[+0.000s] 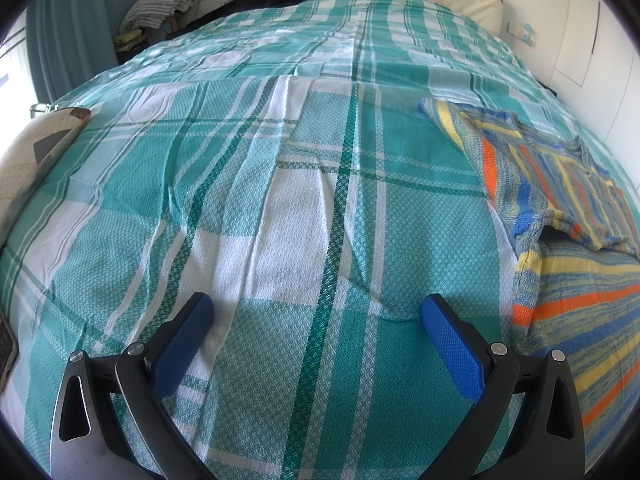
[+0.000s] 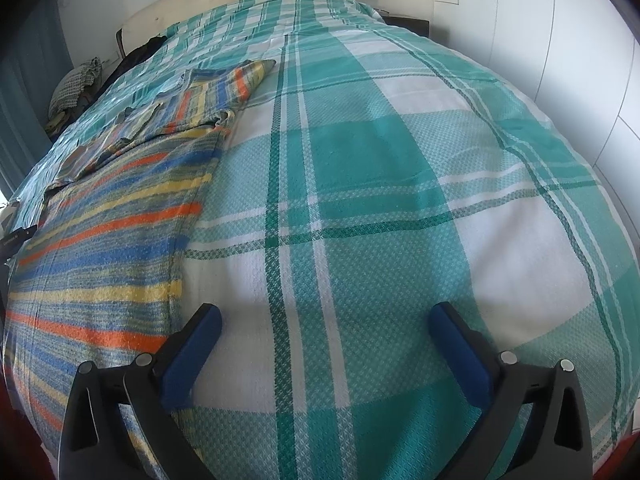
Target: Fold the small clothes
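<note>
Shirt (image 2: 120,216) striped, partly folded, flat on bedspread (image 2: 360,200) | both tongs apart, empty

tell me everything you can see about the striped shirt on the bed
The striped shirt is a small knit-looking top with blue, orange, yellow and grey-green stripes. It lies flat on the teal and white checked bedspread, front up. At least one short sleeve is spread out to the side. A small placket shows at the neck. The top part looks rumpled and casts a shadow where the sleeve meets the body; the lower body lies smooth. Only the bedspread touches it; neither claw grips it.
</note>
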`<state>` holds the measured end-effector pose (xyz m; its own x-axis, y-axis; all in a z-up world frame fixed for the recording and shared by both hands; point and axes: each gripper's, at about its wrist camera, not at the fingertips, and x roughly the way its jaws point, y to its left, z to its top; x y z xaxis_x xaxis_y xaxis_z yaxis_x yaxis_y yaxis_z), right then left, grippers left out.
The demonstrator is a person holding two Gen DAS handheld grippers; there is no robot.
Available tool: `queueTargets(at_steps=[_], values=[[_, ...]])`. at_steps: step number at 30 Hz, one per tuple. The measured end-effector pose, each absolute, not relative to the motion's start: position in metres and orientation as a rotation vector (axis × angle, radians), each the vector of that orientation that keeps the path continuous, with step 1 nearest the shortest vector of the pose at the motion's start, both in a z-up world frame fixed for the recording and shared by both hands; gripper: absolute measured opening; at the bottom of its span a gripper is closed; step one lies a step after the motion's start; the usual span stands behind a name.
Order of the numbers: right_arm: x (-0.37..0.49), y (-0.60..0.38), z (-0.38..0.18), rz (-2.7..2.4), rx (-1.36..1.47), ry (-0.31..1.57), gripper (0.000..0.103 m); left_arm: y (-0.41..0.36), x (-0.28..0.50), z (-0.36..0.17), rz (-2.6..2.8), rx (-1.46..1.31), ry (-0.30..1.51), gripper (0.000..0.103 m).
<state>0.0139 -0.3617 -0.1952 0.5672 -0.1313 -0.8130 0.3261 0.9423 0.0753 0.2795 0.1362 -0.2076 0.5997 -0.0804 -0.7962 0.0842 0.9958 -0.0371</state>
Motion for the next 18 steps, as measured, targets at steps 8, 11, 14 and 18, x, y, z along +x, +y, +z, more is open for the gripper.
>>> queueTargets(at_steps=[8,11,14,18], values=[[0.0153,-0.3608,-0.196,-0.277,0.223,0.931,0.103,0.1352,0.2798,-0.2077,-0.091,0.012,0.922,0.103],[0.0153,-0.3606,-0.1965,-0.275,0.22,0.928,0.103,0.1366,0.2799,-0.2076,-0.092,0.004,0.921,0.103],[0.0158,-0.3596,-0.197,-0.279,0.214,0.929,0.103,0.139,0.2809,-0.2076,-0.09,0.007,0.921,0.103],[0.0152,-0.3592,-0.1967,-0.281,0.213,0.927,0.103,0.137,0.2801,-0.2076,-0.09,0.008,0.921,0.103]])
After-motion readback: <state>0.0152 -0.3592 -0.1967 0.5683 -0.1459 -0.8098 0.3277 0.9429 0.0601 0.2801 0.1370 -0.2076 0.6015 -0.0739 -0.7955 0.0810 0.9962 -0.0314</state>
